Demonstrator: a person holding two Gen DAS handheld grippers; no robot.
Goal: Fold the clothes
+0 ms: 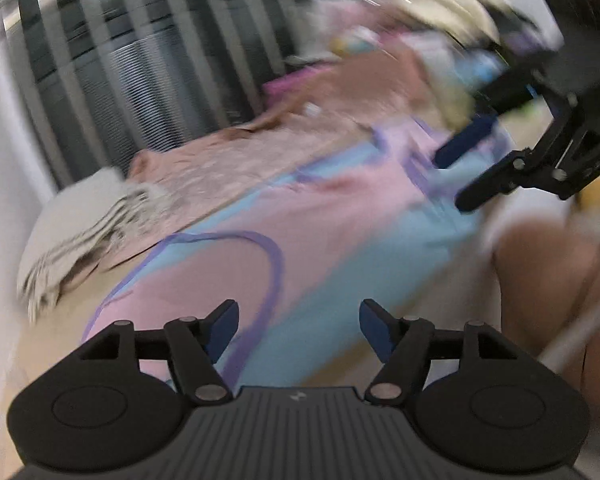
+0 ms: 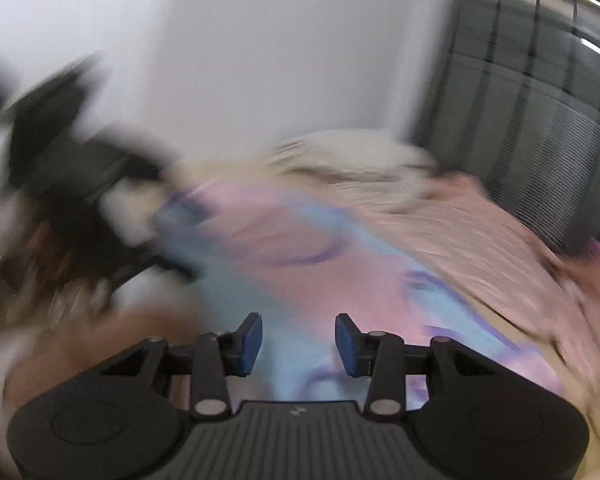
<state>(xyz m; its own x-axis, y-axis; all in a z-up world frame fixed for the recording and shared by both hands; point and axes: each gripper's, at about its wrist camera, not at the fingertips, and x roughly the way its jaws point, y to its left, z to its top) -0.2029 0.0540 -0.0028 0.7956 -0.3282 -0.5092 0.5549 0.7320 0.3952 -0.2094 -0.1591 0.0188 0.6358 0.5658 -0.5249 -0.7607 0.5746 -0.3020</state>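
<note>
Right now our left gripper [image 1: 298, 330] stands with jaws wide apart and empty, and the right gripper [image 2: 298, 342] is likewise parted, gripping nothing. Just beyond both sets of jaws lies the pink-and-blue garment [image 1: 300, 232], spread flat. Farther out sits a mauve cloth [image 1: 220, 168]. We judge the garment light, soft and limp; pinching an outer edge or corner seems best.

surface: pale, blurred [image 1: 56, 336] | on it: pink-blue garment [image 1: 300, 240]; rose patterned cloth [image 1: 228, 176]; striped cloth [image 1: 80, 240]
</note>
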